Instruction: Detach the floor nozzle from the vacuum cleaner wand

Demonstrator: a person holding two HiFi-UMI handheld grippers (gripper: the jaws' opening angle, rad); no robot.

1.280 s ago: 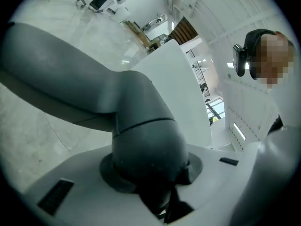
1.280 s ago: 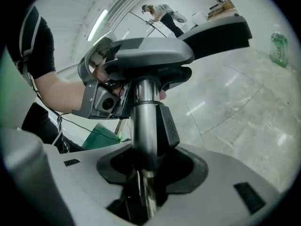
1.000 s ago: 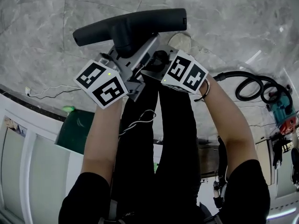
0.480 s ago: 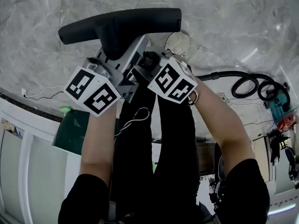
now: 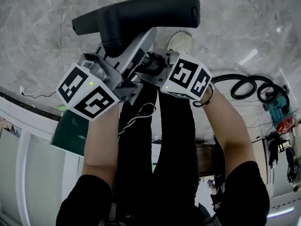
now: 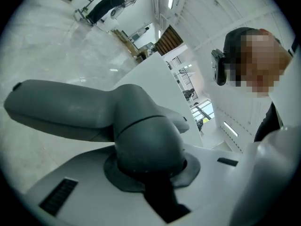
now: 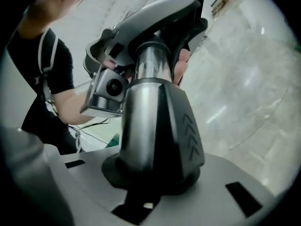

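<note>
The black floor nozzle (image 5: 136,15) hangs crosswise above the marble floor at the top of the head view. My left gripper (image 5: 123,55) grips its rounded neck (image 6: 148,145) from below, and its jaws are closing on that neck. My right gripper (image 5: 153,62) is shut on the wand's black collar (image 7: 162,126), out of which a shiny metal tube (image 7: 150,62) runs up to the nozzle (image 7: 160,13). The two grippers sit close side by side. The joint between nozzle and wand is hidden in the head view.
A black hose (image 5: 256,86) lies coiled on the floor at the right beside a teal and red machine (image 5: 280,112). A thin white cable (image 5: 37,94) trails at the left. White panels and a green object (image 5: 75,128) lie lower left. A shoe (image 5: 179,41) stands under the nozzle.
Both grippers have lifted together with the nozzle and wand. The nozzle first swung left, then right and higher in the head view.
</note>
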